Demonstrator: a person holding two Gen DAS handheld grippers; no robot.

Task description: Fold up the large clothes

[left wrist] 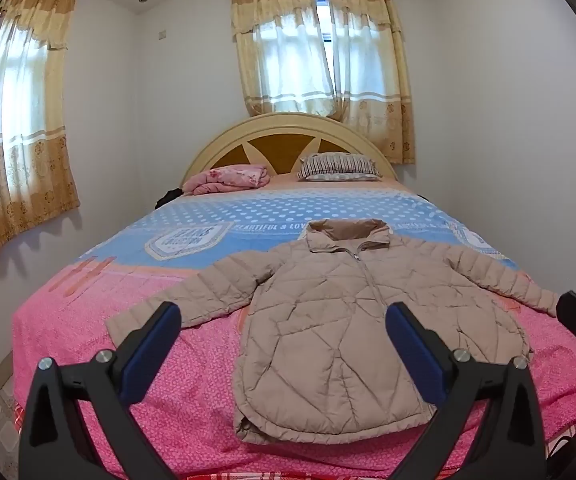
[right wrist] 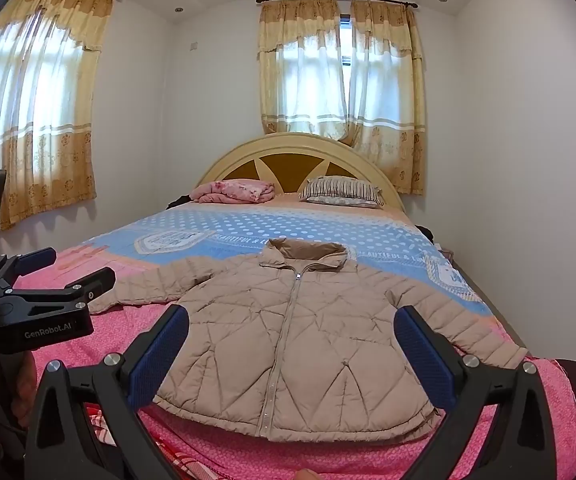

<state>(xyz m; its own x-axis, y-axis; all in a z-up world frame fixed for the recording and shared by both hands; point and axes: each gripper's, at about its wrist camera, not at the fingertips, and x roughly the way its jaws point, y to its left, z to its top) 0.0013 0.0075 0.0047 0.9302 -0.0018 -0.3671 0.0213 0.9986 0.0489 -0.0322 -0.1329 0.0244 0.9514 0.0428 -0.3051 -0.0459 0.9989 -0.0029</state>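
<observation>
Both the left gripper [left wrist: 284,330] and the right gripper [right wrist: 291,334] are hanging wide apart and empty above the jacket [right wrist: 288,336], which is lying flat near the bed's [left wrist: 68,320] foot edge. A good fold is probably starting with each one pinching a sleeve near its cuff.

Dark object [left wrist: 170,196] beside the bed [left wrist: 88,340], mostly hidden; bedspread lettering [left wrist: 266,227] partly jacket-covered.

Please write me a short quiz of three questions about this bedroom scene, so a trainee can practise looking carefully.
1. True or false: the jacket lies spread flat on the bed with its zip closed.
2. What lies at the head of the bed beside the striped pillow?
A. a pink folded blanket
B. a green towel
C. a stack of books
3. Is the left tool or the right tool gripping the jacket?

Key:
1. True
2. A, the pink folded blanket
3. Neither; both are open.
</observation>
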